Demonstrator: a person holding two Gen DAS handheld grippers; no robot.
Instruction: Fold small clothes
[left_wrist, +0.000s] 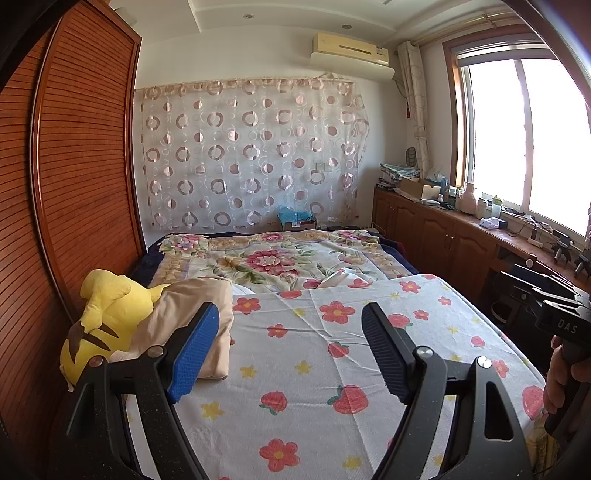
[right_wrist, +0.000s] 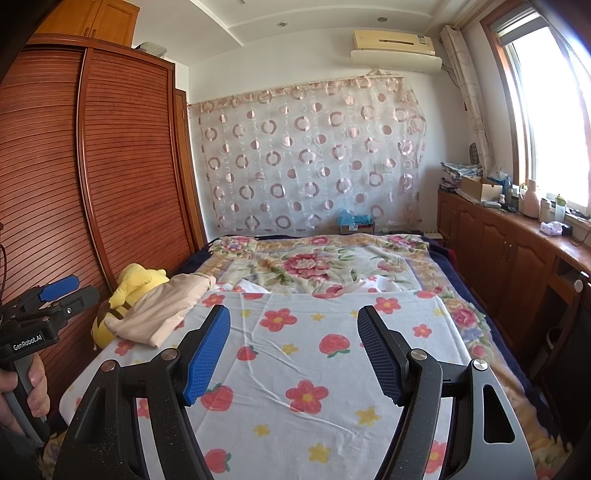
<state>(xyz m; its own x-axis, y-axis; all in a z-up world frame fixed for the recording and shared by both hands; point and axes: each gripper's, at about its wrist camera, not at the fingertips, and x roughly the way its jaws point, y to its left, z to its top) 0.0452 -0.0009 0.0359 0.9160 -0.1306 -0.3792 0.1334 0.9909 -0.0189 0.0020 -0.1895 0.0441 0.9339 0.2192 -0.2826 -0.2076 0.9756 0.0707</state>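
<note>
A beige garment (left_wrist: 192, 317) lies crumpled at the left side of the bed, partly over a yellow plush toy (left_wrist: 107, 314). The right wrist view shows the same beige garment (right_wrist: 162, 310) and plush toy (right_wrist: 136, 284) on the left. My left gripper (left_wrist: 290, 314) hovers over the flowered white sheet (left_wrist: 314, 369), open and empty, its left finger just right of the garment. My right gripper (right_wrist: 293, 317) is also open and empty above the sheet (right_wrist: 314, 362), with the garment off to its left. Each gripper's handle shows at the other view's edge, held by a hand.
A floral blanket (left_wrist: 280, 258) covers the far half of the bed. A slatted wooden wardrobe (left_wrist: 74, 166) stands close on the left. Low wooden cabinets (left_wrist: 443, 236) with bottles and boxes run under the window on the right. A patterned curtain (left_wrist: 251, 155) hangs on the far wall.
</note>
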